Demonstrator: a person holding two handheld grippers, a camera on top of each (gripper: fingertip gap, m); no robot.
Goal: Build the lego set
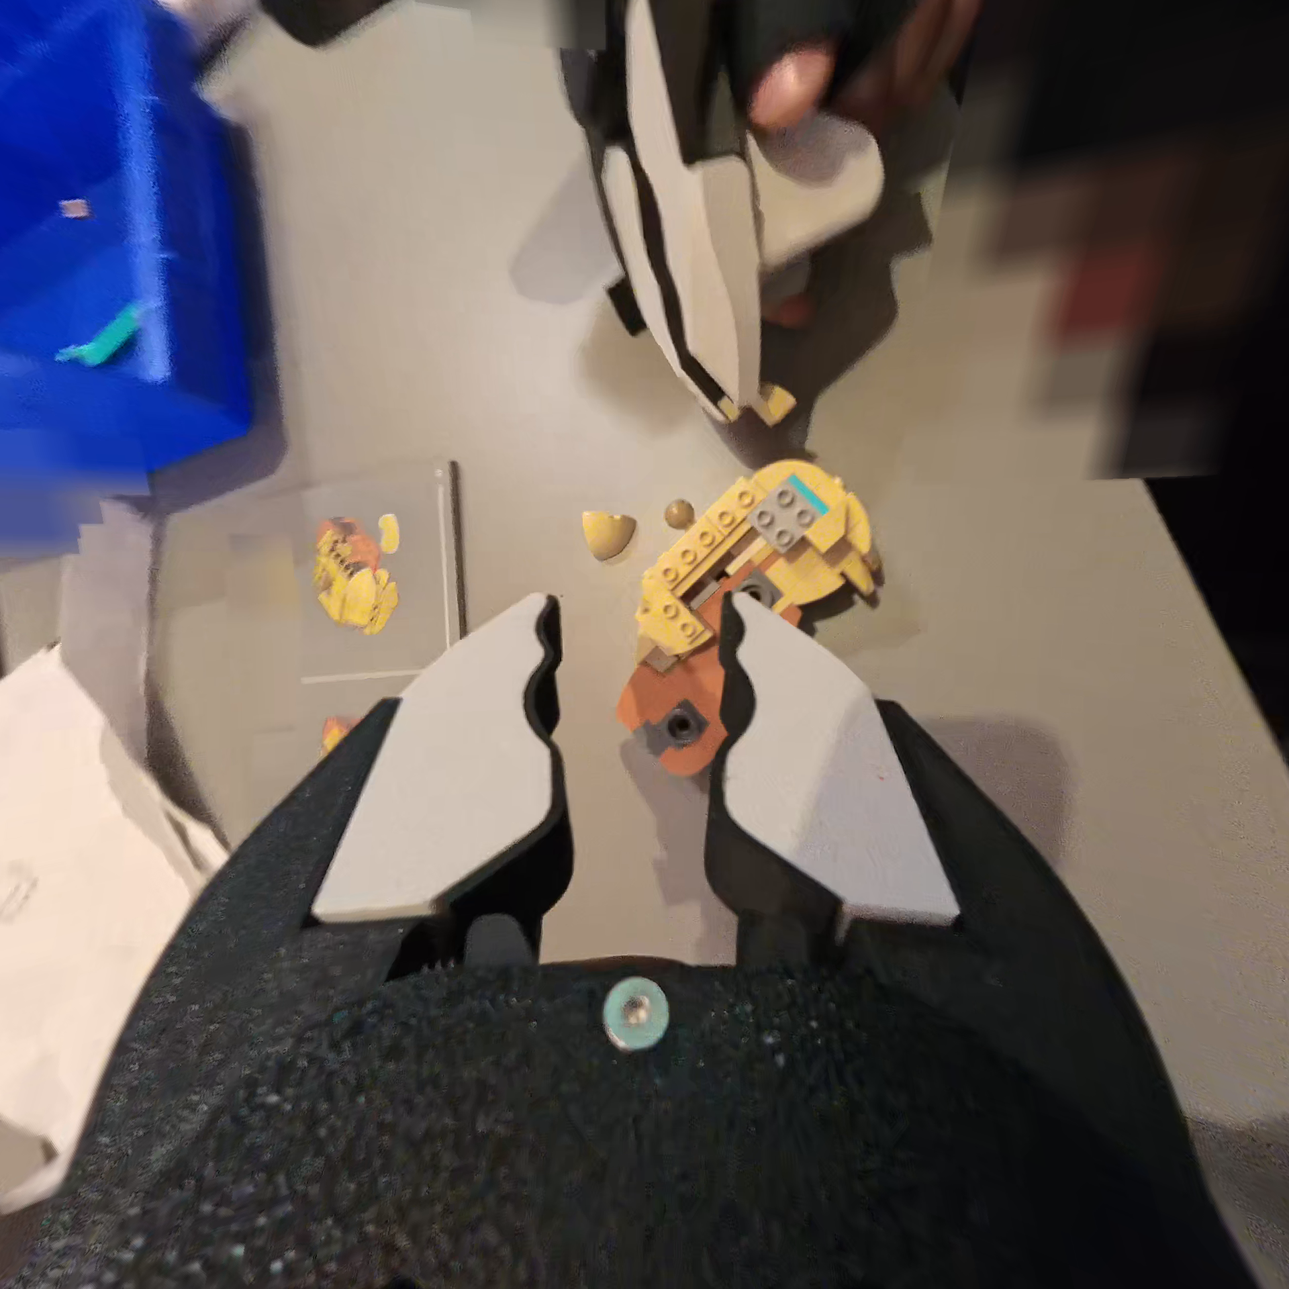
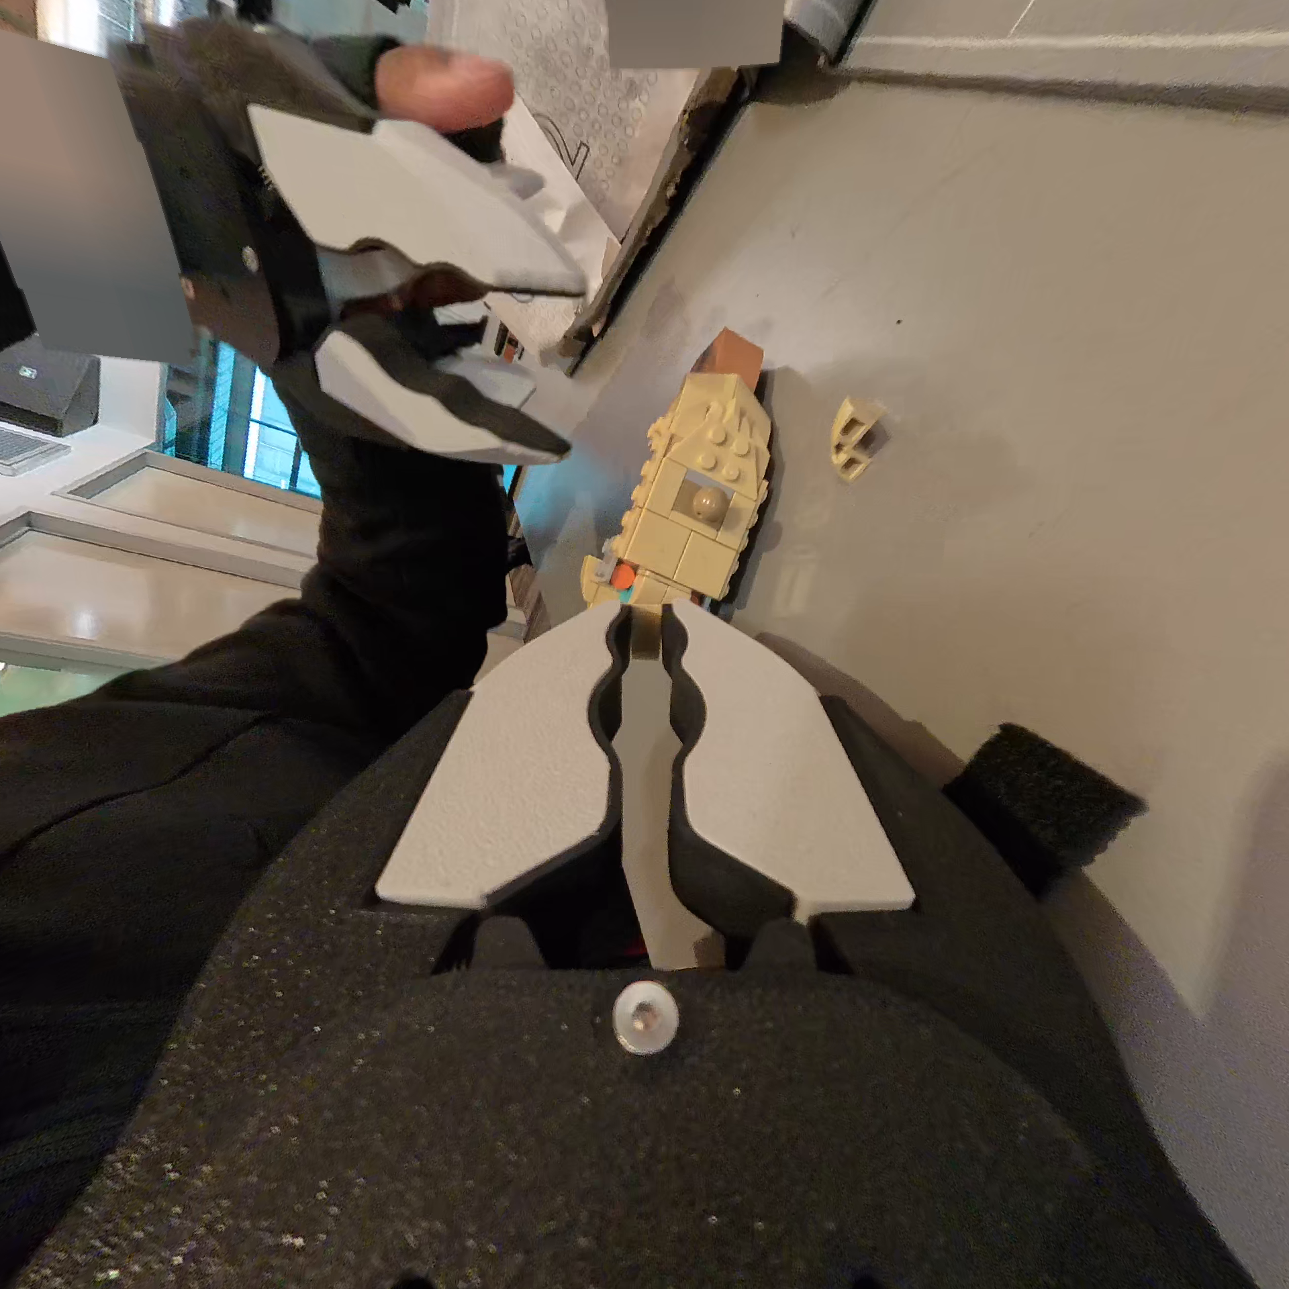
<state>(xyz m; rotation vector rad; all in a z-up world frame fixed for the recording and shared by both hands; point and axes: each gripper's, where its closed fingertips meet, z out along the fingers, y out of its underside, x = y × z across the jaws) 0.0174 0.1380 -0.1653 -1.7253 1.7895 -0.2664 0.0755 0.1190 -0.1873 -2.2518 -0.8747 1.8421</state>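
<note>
Nearest you, your left gripper (image 1: 642,607) hangs over the grey table (image 1: 390,349) with its two fingers spread wide and nothing pressed between them. The right fingertip (image 1: 739,614) overlaps the brown base end of the one brick model (image 1: 753,558); whether it touches cannot be told. That model, tan-yellow on top with a grey studded plate, lies on the table just ahead of the fingers.

Beside the model, to its left, you have two loose pieces: one tan curved shell piece (image 1: 608,533) and one small tan ball (image 1: 679,514). Further left lies one sheet (image 1: 380,572) printed with a picture of a yellow build, and nearer you one white paper bag (image 1: 77,802).

Beyond the model, your right gripper (image 1: 750,411) points tip-down at the table, a hand (image 1: 788,84) on its body. Its fingers stand narrow, pinching one small tan brick (image 1: 775,403). From its own camera the tan brick (image 2: 645,635) sits clamped between both pads, just short of the model (image 2: 697,502).

Farthest left, one blue bin (image 1: 118,244) holds a teal piece (image 1: 104,342).
</note>
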